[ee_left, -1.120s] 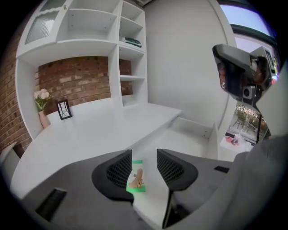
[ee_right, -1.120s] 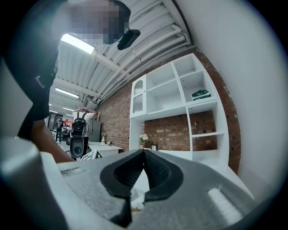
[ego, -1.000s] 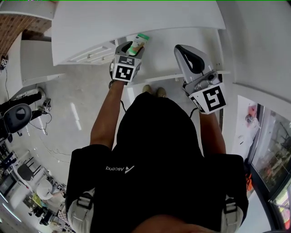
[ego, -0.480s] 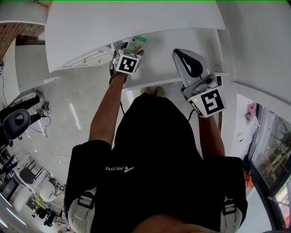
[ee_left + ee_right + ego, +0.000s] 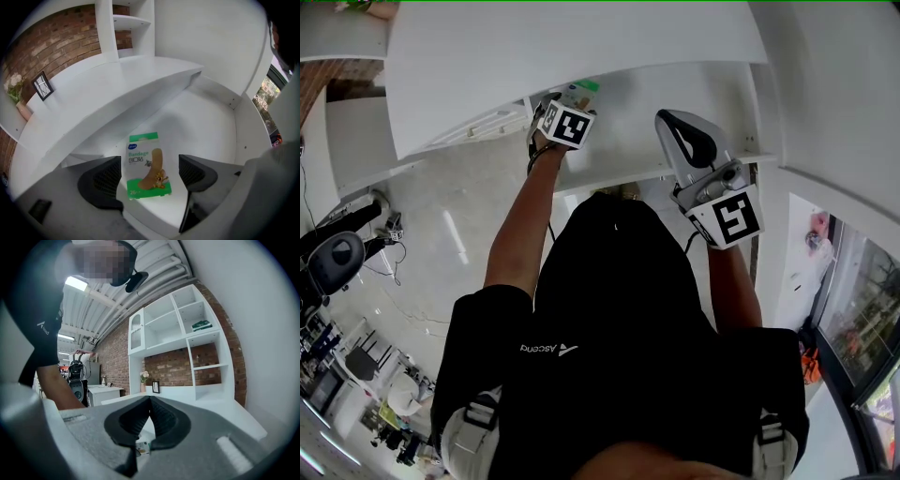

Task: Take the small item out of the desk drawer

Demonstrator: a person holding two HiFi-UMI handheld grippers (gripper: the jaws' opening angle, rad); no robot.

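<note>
Near the front edge of the counter (image 5: 201, 122), the jaws of the left hand-held gripper (image 5: 150, 174) are opening off the bandage box (image 5: 146, 165) they gripped a second ago, so delivery looks complete.

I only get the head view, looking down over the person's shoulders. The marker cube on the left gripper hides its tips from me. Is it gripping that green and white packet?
Observer: No. The left gripper view shows the left gripper with its jaws opening. The bandage box lies between them and touches neither.
Visitor: What is printed on the packet? It is too small for me to read.
Observer: The front reads "Bandage", beside a picture of a plaster with a cartoon on it.
Visitor: And the other gripper, is it holding anything?
Observer: No. The right gripper view shows the right gripper with its jaws closed together and nothing between them.
</note>
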